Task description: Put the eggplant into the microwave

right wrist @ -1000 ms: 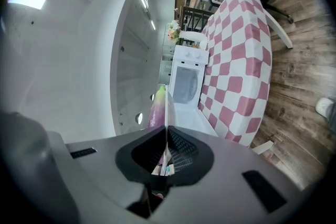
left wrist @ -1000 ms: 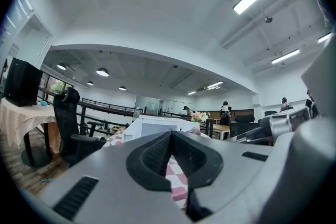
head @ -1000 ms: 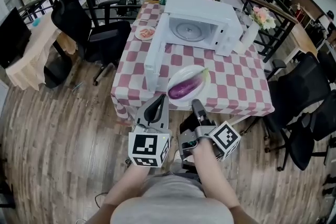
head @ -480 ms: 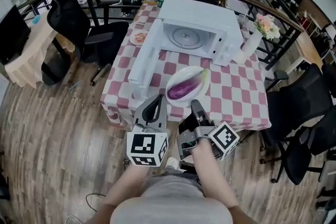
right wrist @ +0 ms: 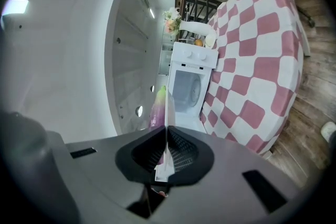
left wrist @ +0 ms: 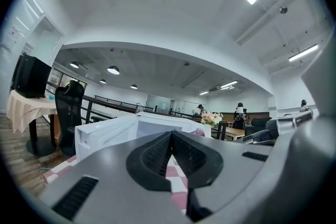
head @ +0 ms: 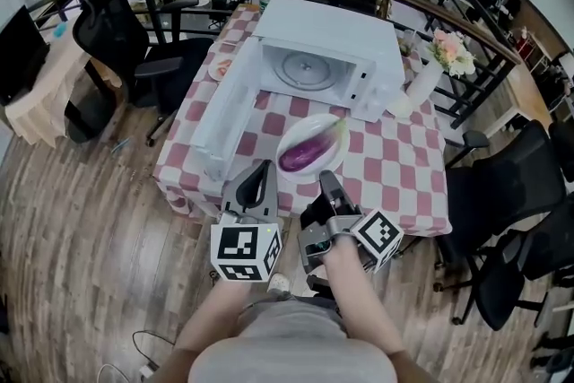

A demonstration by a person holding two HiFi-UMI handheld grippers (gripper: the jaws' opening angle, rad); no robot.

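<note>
Clenched and empty, the left gripper (head: 261,178) and right gripper (head: 326,186) have neared the centre-frame eggplant (head: 300,155); the microwave (head: 309,67) stands open, so grasping likely follows.

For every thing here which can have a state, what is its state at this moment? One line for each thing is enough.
microwave door: swung wide open.
microwave: chamber empty, only the turntable inside.
eggplant: lying on the white plate, outside the microwave, not held.
left tongs: shut, empty.
right tongs: shut, empty.
</note>
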